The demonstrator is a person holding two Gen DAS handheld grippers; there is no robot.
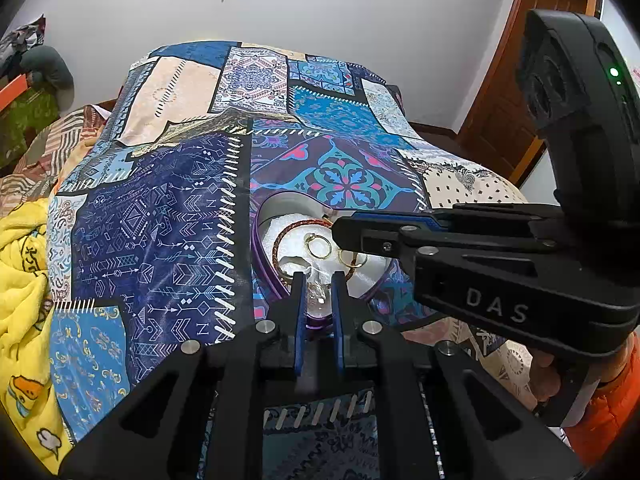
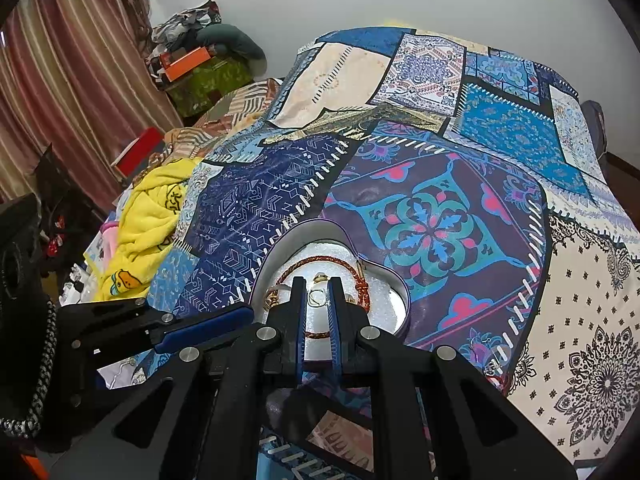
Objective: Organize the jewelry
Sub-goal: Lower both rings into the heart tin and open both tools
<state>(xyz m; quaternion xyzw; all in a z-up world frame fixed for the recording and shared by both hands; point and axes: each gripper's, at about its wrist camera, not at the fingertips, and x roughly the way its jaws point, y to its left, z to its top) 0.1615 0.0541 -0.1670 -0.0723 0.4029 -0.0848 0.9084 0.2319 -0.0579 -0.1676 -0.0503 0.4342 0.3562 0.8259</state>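
A purple heart-shaped box (image 1: 262,258) with a white foam lining lies open on the patchwork cloth. In it lie a braided red-orange bracelet (image 1: 298,225), two gold hoop earrings (image 1: 318,246) and a silvery piece (image 1: 318,294). My left gripper (image 1: 318,280) hangs over the box's near edge, jaws slightly apart around the silvery piece. My right gripper (image 1: 340,236) comes in from the right over the box. In the right wrist view the right gripper (image 2: 317,286) stands over the box (image 2: 402,314), jaws narrowly apart with a small gold ring (image 2: 317,295) between them. The bracelet (image 2: 316,262) circles around it.
The patchwork cloth (image 1: 168,220) covers a raised bed or table. A yellow blanket (image 1: 24,264) lies at the left. Red boxes (image 2: 138,156), clothes piles and curtains (image 2: 72,80) stand at the far left. A wooden door (image 1: 520,80) is at the right.
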